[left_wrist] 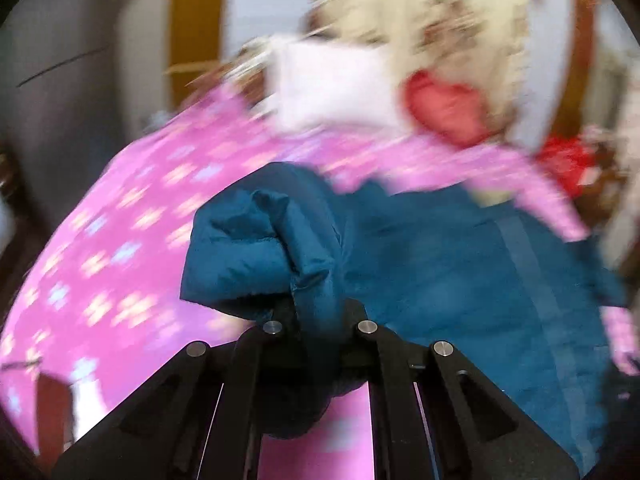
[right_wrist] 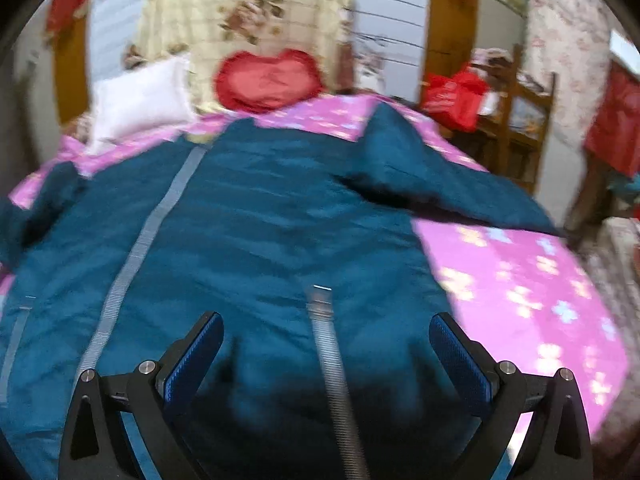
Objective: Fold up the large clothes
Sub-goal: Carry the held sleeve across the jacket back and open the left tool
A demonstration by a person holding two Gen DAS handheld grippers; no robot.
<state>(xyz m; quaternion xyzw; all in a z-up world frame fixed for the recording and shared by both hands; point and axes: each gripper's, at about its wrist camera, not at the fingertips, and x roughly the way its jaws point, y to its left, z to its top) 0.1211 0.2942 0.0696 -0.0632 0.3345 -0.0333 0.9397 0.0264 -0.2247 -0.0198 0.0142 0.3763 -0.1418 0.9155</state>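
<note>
Pinching teal jacket (left_wrist: 460,264), left tongs (left_wrist: 316,320); right tongs (right_wrist: 326,344) spread; pillow (right_wrist: 140,98) behind.

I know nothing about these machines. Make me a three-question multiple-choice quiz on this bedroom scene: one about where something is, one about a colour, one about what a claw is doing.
1. Where does the red heart-shaped cushion lie?
A. At the far end of the bed, beside the white pillow
B. On the floor
C. On top of the jacket

2. What colour is the jacket spread on the pink bedsheet?
A. Yellow
B. Teal blue
C. Black

3. What is the left claw doing?
A. Standing wide open over the bare sheet
B. Gripping the pillow
C. Closed on a bunched fold of the jacket

Answers:
1. A, the right wrist view shows cushion and pillow side by side beyond the jacket.
2. B, both views show teal fabric.
3. C, the left wrist view shows fabric pinched between its fingers; the right claw stands open.
</note>
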